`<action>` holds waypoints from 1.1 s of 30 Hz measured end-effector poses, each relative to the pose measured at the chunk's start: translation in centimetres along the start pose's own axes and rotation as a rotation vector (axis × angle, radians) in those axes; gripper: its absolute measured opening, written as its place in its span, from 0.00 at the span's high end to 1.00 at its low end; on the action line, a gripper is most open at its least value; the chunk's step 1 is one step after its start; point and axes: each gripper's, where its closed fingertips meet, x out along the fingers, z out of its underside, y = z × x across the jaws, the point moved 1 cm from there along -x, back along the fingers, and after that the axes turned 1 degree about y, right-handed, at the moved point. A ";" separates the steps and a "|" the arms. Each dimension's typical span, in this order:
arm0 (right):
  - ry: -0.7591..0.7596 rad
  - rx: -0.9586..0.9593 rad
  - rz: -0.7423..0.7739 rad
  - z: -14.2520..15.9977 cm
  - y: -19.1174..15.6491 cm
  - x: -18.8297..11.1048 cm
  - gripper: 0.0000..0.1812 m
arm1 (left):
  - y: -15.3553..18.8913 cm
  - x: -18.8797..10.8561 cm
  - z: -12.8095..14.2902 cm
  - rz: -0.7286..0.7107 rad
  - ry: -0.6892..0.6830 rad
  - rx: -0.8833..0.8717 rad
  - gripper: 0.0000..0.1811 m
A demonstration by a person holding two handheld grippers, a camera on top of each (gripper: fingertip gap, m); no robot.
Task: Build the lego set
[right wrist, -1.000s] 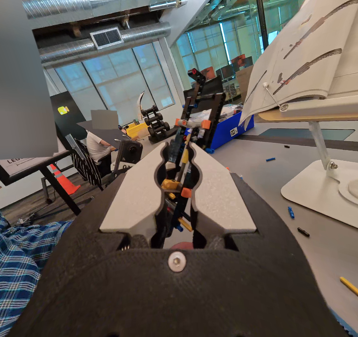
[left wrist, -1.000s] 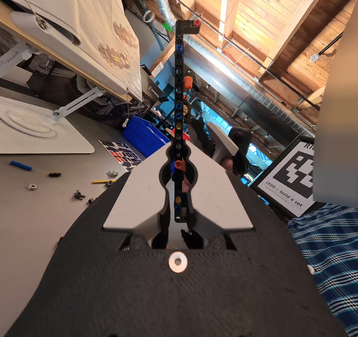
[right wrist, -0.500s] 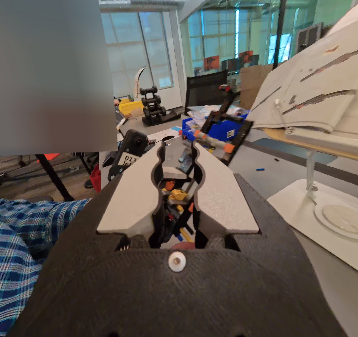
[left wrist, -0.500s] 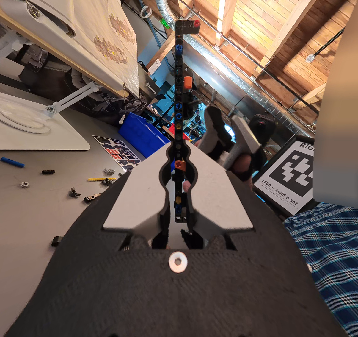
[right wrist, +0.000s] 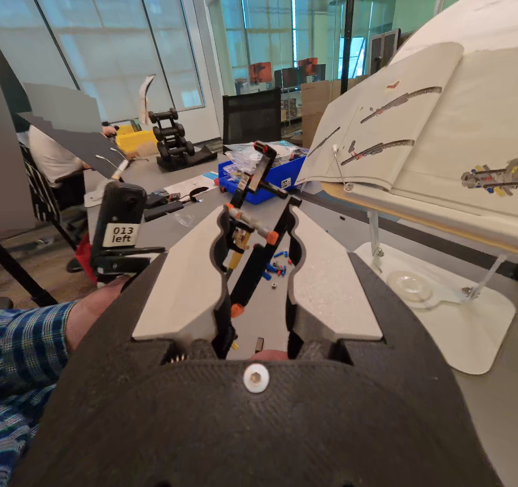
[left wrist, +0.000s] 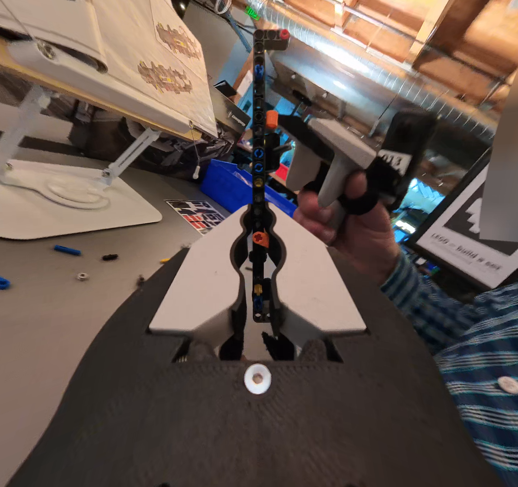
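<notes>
My left gripper is shut on a long black lego beam assembly with blue, orange, yellow and red pins, and holds it upright above the grey table. My right gripper is open. The assembly slants through the gap between its fingers and lies against the left finger; I cannot tell if it touches the right one. In the left wrist view the right gripper sits in a hand just right of the assembly. The left gripper's body shows at the left of the right wrist view.
An open instruction book rests on a white stand to one side. A blue bin of bagged parts is behind. Small loose pieces lie on the table. A black-and-white sign stands at the right. My hands' fingertips stand some 8 centimetres from each other.
My right gripper has opened and let go of the assembly, and has swung out to the right of it. My left gripper still holds the assembly upright.
</notes>
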 end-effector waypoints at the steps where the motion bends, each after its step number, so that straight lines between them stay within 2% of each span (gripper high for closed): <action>1: -0.006 -0.011 0.012 -0.3 -0.1 0.2 0.78 | 0.1 0.1 0.0 -0.015 -0.005 0.040 0.97; 6: -0.028 -0.065 0.041 -1.3 -0.3 1.2 0.75 | 0.5 0.3 0.5 -0.097 -0.049 0.242 0.97; 9: -0.042 -0.058 0.026 -1.4 -0.7 1.7 0.83 | 0.7 0.4 0.7 -0.134 -0.068 0.336 0.97; 14: -0.048 0.012 0.013 -1.3 -0.8 1.6 0.85 | 0.4 0.3 0.6 -0.212 -0.070 0.459 0.97; 16: -0.009 0.076 -0.030 -1.6 -1.1 1.5 0.89 | 0.5 0.4 0.6 -0.231 -0.075 0.513 0.97; 20: 0.019 0.198 -0.076 -1.6 -0.4 1.2 0.89 | 0.5 0.5 0.6 -0.265 -0.086 0.580 0.97; 33: 0.027 0.229 -0.141 -1.8 -0.5 1.0 0.92 | 0.1 0.6 0.4 -0.345 -0.092 0.687 0.97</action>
